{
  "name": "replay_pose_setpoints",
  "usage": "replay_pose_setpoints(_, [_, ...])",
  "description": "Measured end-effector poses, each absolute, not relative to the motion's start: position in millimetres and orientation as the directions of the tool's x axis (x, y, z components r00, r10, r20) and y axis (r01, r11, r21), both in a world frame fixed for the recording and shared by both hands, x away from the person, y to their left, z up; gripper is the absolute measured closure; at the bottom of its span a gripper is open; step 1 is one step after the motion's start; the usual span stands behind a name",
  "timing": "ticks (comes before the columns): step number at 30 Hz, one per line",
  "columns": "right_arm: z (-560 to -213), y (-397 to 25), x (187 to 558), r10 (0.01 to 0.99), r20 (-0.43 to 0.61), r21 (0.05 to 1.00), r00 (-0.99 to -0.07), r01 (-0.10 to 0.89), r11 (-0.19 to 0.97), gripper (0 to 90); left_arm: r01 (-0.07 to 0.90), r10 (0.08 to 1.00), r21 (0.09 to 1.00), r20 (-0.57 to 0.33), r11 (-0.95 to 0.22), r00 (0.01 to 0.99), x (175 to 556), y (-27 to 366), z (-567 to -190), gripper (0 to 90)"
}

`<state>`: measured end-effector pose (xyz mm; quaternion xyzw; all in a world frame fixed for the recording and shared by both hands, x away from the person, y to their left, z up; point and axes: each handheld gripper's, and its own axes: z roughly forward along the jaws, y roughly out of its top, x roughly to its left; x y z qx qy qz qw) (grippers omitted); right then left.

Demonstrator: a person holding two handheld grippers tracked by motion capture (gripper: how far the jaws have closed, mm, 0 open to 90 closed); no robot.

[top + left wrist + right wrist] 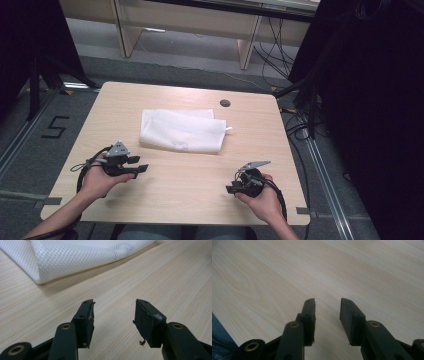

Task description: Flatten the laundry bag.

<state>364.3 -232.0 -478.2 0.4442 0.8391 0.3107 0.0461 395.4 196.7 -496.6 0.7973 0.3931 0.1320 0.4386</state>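
Evenly lit from above, no glare on the pale table (190,175). Dark, underexposed flanks at left and right of the high view (soft, low resolution). Close views sharp at mid-frame, slightly blurred at bottom edge; faint shadow under the white mesh cloth (75,257).

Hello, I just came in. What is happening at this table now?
A person sits at a light wooden table and holds a two-jaw gripper in each hand. The left gripper and the right gripper are both open and grip nothing. A folded white mesh cloth lies in the middle of the table, beyond both grippers and untouched. The left gripper points toward the cloth's near edge, so the handling has not yet begun.
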Motion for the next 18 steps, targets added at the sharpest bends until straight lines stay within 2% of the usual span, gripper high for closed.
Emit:
replay_pose_setpoints(7, [-477.2,-234.2,366.0,0.783,0.185,0.550,-0.594,0.723,0.418,65.8,0.515,0.745,0.802,-0.137,-0.304,0.653,396.3,195.1,-496.9,51.6])
replay_pose_setpoints(9, [-478.2,-235.3,367.4,0.778,0.173,0.564,-0.604,0.708,0.425,66.4,0.510,0.729,0.787,-0.117,-0.346,0.675,397.0,196.8,-494.4,52.4])
replay_pose_setpoints(18, [-470.3,-228.8,372.6,0.791,0.133,0.578,-0.598,0.695,0.428,69.0,0.501,0.749,0.815,-0.131,-0.291,0.649,393.2,200.6,-491.9,55.3])
